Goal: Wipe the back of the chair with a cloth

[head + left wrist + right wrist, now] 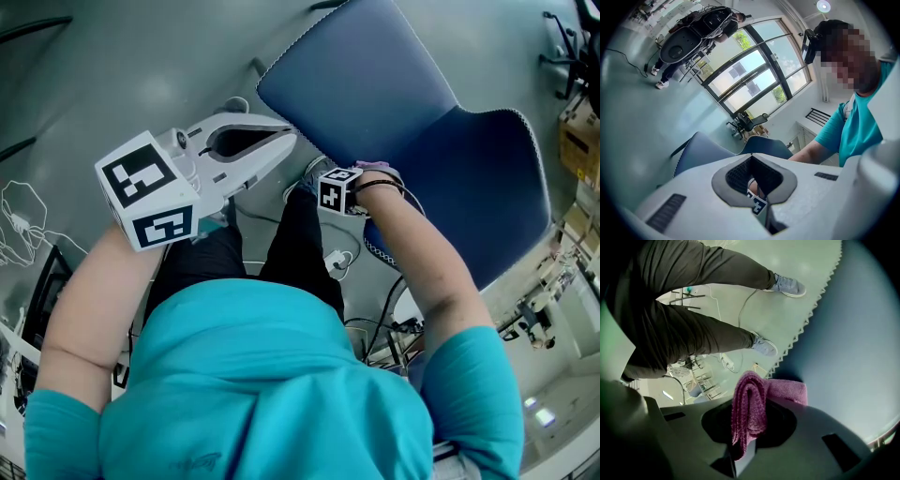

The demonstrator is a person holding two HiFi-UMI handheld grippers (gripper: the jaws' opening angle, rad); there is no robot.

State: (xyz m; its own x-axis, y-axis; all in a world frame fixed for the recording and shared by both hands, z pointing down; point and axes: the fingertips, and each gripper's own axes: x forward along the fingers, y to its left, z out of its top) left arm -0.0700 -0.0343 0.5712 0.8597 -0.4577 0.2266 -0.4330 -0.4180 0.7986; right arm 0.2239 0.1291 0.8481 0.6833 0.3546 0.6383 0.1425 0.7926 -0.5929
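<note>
Cloth (750, 408), purple and folded, is clamped between the jaws of the right gripper (746, 441). Its long axis runs out along the jaws, and its free end lies flat against the blue chair (422, 141). In the right gripper view the cloth sits just inside the chair's stitched edge, with the grey floor (787, 319) beyond that edge. The person's right forearm (422, 253) reaches forward, bent at the elbow, and ends at the chair's near edge. The left gripper (289, 138) is held level beside the chair. Its jaws are together at the tips with nothing between them, pointing at the same edge. The person stands just behind the chair, dark trousers (300, 244) close to it.
</note>
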